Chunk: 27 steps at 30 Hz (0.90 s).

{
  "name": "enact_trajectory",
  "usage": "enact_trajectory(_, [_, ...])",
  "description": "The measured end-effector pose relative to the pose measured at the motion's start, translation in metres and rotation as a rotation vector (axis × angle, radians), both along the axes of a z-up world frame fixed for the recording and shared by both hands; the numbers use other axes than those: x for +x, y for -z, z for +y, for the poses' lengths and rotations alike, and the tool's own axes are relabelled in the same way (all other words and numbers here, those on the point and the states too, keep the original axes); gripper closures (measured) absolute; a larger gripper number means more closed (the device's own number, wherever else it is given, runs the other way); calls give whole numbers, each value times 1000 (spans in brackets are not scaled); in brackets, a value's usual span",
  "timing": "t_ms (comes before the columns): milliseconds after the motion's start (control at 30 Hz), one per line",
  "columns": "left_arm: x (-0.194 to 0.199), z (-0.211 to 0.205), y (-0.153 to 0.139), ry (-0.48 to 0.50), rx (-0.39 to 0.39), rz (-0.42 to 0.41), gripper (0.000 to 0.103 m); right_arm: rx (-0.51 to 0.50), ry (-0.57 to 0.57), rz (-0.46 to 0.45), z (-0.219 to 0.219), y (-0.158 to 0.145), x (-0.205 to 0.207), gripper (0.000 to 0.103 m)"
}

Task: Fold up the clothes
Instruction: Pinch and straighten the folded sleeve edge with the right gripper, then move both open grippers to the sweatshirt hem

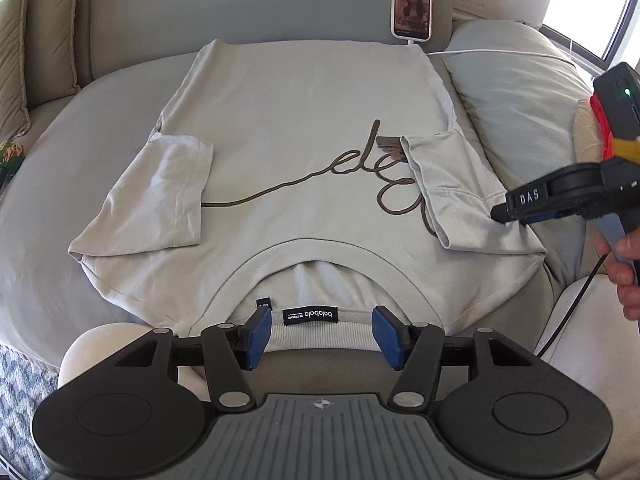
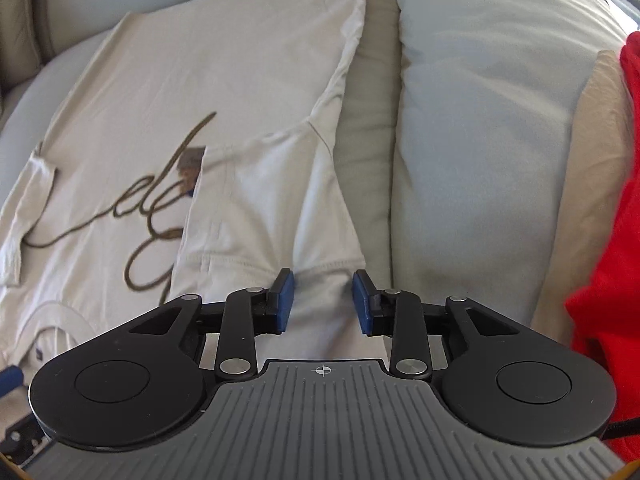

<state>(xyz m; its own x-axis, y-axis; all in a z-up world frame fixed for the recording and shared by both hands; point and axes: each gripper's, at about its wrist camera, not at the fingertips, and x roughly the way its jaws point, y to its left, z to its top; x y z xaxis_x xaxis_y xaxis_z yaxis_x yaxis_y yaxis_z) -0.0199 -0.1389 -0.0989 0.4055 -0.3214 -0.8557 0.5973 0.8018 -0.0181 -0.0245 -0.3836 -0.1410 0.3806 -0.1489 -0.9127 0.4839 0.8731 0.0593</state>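
Observation:
A pale beige T-shirt (image 1: 296, 120) with brown script lettering lies front-up on a grey cushion, collar nearest me, both sleeves folded inward. My left gripper (image 1: 320, 334) is open, its blue pads straddling the back of the collar by the black label (image 1: 310, 315). In the right wrist view the same T-shirt (image 2: 192, 60) fills the left half. My right gripper (image 2: 322, 304) is open above the folded right sleeve (image 2: 272, 200), close to its lower edge; whether it touches the cloth is unclear. From the left wrist view the right gripper (image 1: 500, 213) shows side-on at that sleeve, held by a hand (image 1: 624, 272).
A phone (image 1: 412, 5) leans against the sofa back with a white cable (image 1: 500, 52) running right. A grey-blue pillow (image 2: 488, 120) lies right of the shirt. Red cloth (image 2: 612, 240) sits at the far right. A patterned rug (image 1: 20, 392) shows lower left.

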Motion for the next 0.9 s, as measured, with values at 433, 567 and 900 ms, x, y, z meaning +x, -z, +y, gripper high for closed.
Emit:
enact_trajectory(433, [-12,15,-8,-41,7,-19,46,27,-121,-98,43,-15,-18,68])
enact_trajectory(567, [-12,25,-16,-56,6,-53,46,-63,-263,59,81,-5,-16,61])
enact_trajectory(900, [-22,46,-56,-77,-31,-169,39,-212,-239,-110,115,-99,-90,31])
